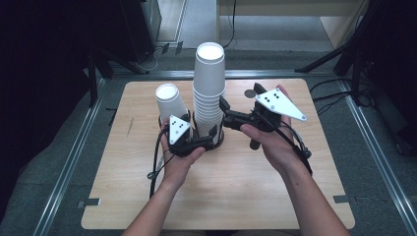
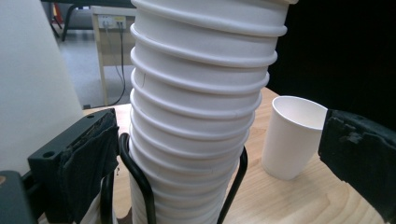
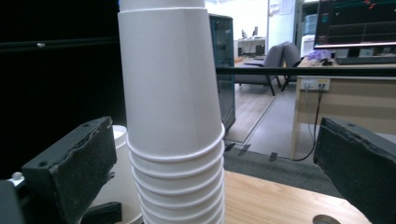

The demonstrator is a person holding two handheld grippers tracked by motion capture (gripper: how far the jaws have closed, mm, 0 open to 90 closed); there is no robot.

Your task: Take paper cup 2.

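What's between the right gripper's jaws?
The tall stack of white paper cups stands between the open jaws of the right gripper, untouched by either, in the right gripper view.

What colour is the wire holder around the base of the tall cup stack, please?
Black; the wire holder around the cup stack shows best in the left gripper view.
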